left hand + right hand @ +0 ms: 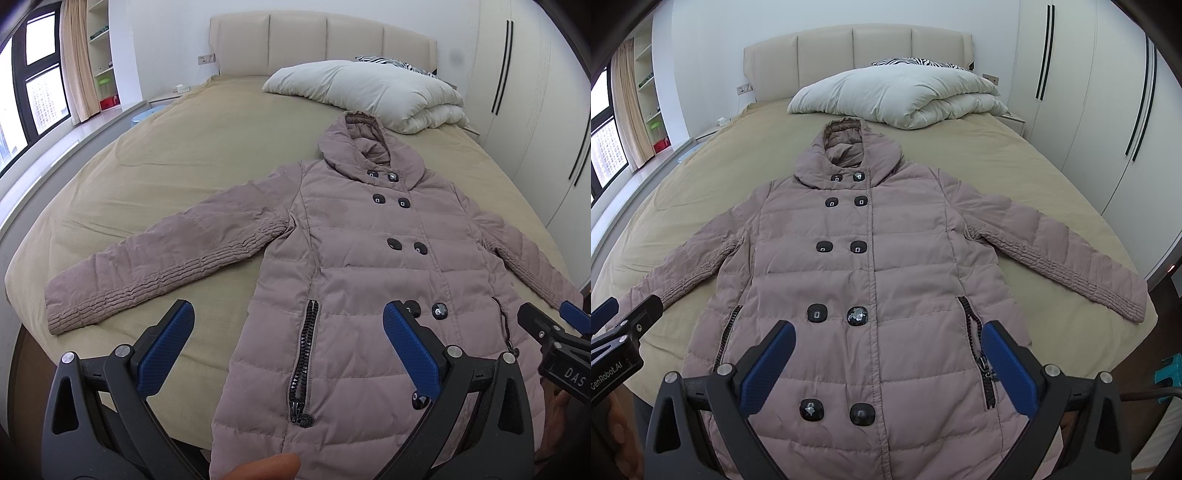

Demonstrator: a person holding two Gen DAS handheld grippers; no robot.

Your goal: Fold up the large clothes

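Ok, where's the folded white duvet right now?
In both views the duvet lies at the bed's head, right of centre, just beyond the coat's hood.

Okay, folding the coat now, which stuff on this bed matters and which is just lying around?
For the job: puffer coat, left tongs, right tongs, both open.
Lying about: folded duvet, zebra pillow.

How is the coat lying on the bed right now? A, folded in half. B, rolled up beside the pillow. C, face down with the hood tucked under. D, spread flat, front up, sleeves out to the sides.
D: the coat lies flat with its buttons showing and both sleeves spread.
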